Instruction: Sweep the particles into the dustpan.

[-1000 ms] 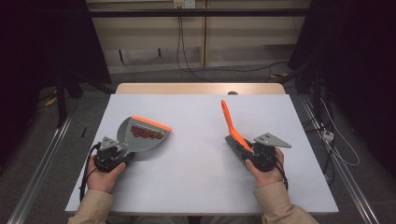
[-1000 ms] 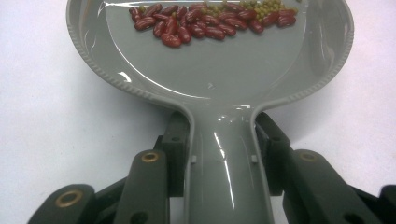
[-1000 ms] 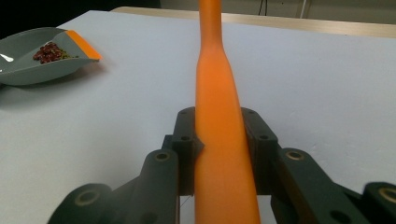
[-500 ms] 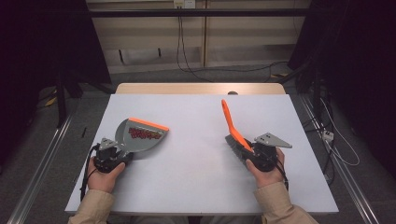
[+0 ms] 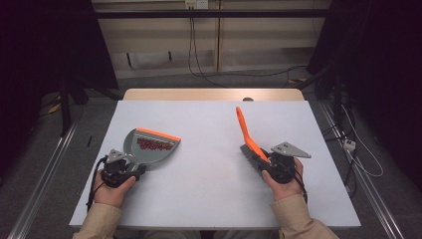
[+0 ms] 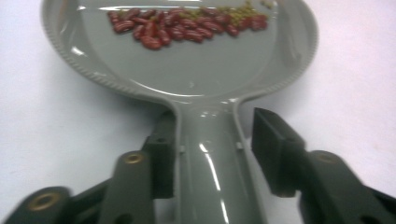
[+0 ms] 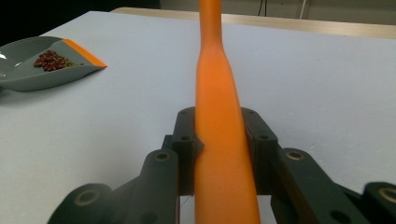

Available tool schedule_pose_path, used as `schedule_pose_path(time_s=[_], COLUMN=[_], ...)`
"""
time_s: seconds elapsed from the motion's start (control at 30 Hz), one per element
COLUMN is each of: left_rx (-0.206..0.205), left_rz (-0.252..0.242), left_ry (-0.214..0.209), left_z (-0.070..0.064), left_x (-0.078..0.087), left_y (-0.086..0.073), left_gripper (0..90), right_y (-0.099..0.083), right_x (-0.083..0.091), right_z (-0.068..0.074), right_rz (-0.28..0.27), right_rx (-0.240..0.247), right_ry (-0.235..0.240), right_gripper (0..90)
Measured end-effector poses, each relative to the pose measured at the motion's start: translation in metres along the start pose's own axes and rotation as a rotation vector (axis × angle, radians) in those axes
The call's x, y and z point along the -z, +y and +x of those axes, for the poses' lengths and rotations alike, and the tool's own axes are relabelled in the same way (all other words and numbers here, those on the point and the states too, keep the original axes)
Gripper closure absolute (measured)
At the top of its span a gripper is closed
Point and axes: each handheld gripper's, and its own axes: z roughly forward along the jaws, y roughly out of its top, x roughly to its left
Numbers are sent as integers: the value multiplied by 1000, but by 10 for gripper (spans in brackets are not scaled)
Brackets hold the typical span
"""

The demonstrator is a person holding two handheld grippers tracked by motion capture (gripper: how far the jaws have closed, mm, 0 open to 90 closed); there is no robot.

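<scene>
A grey dustpan with an orange lip lies flat on the white table, holding a heap of red beans. My left gripper sits at its handle. In the left gripper view the jaws straddle the dustpan handle: one pad touches it, the other stands a little off, so the left gripper is open. Beans lie near the pan's far lip. My right gripper is shut on an orange brush, whose handle slants up and away. Both pads press the brush handle.
The white table has bare room between the two hands. A wooden strip runs along its far edge. Cables lie on the floor beyond. The dustpan sits far left in the right gripper view.
</scene>
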Motion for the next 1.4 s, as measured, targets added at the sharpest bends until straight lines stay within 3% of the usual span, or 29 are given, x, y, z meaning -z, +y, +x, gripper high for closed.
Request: schedule_pose_path(time_s=[0.07, 0.3, 0.6, 0.7, 0.83, 0.93, 1.03, 1.13, 1.3, 1.4], left_rx=[-2, -11, -43, -46, -37, -30, -23, -29, -33, -57], left_rz=[9, 6, 14, 15, -10, -27, -51, -88, -111, -119], left_ry=[-11, -59, -118, -130, -119, -108, -99, -97, -115, -118], left_z=[-4, -14, -27, -27, -25, -21, -18, -18, -15, -16], left_x=[2, 7, 5, 5, 9, 12, 16, 19, 22, 23], left_y=[0, -2, -3, -4, -4, -4, -2, 1, 2, 3], left_gripper=[458, 415, 343, 319, 266, 208, 153, 125, 91, 83], right_y=[0, -1, -2, -5, -12, -16, -18, -19, -21, -24], right_x=[0, -1, -9, -14, -17, -15, -13, -10, -6, -3], right_z=[0, 0, 3, -2, -17, -25, -31, -32, -33, -33], right_rz=[1, 3, -3, 12, 26, 23, 40, 54, 84, 98], right_rx=[0, -4, -75, -114, -201, -211, -193, -144, -63, -50], right_ry=[2, -3, 32, 32, 26, 2, -24, -56, -79, -82], right_gripper=[711, 710, 710, 709, 709, 699, 678, 641, 595, 541])
